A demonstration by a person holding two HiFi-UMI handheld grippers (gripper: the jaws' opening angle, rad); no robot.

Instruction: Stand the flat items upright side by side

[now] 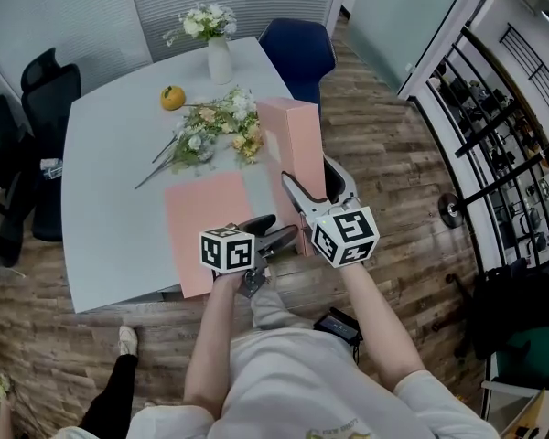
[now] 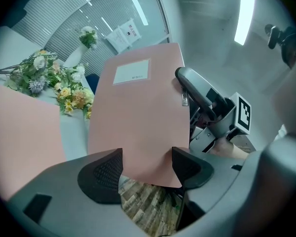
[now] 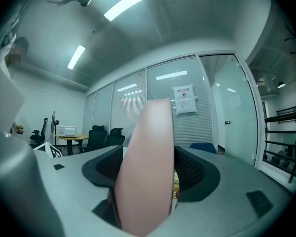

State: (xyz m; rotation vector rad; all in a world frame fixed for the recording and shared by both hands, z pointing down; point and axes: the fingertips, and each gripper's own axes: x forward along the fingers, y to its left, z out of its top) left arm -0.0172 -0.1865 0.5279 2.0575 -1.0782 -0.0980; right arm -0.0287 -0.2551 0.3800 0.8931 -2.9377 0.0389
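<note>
**One pink folder held on end at the bench's edge, the other lying flat**

My right hand-held gripper (image 3: 148,169) was clenched on the edge of a pale pink rectangular card folder (image 1: 297,140), which stood on end at the right edge of the light grey bench (image 1: 110,199) (I could not tell whether its bottom actually rested on the surface). My left hand-held gripper (image 2: 147,167) was released. Its jaws stood apart near that folder's lower corner, with wood floor showing below them, and they gripped nothing. A second pale pink folder (image 1: 210,222) lay flat on the bench just to the left of the upright one. Loose cut flowers (image 1: 215,131) were strewn beyond the flat folder, near a small orange fruit (image 1: 172,97) and a white vase of blooms (image 1: 218,58).
</note>
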